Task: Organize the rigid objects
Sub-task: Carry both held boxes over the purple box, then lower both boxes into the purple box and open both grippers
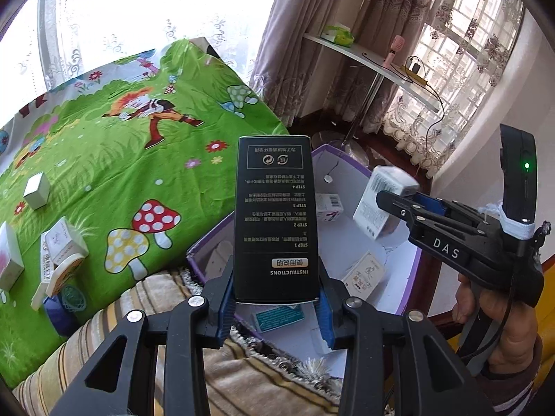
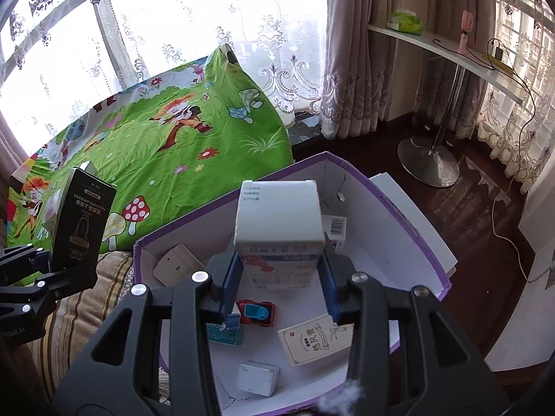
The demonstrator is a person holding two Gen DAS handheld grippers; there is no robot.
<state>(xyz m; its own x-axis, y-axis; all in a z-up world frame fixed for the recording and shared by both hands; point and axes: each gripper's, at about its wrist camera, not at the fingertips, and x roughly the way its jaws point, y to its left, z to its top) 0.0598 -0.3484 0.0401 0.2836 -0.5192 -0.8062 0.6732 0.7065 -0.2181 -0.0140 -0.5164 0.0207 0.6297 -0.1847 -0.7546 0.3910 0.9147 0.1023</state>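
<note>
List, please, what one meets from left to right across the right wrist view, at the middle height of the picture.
Black box held by the left gripper → mushroom-print green cloth → white box between the right gripper's fingers → barcode box → right wall of the purple-edged box → dark wooden floor.

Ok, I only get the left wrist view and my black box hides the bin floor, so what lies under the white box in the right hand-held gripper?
Observer: A red and blue toy car, on the floor of the purple bin.
Operator: Anything at the near wall?
Observer: A small white carton, lying flat.
Operator: Is my black box over the bin?
Observer: No, it looks left of the bin wall, over the striped cushion.
</note>
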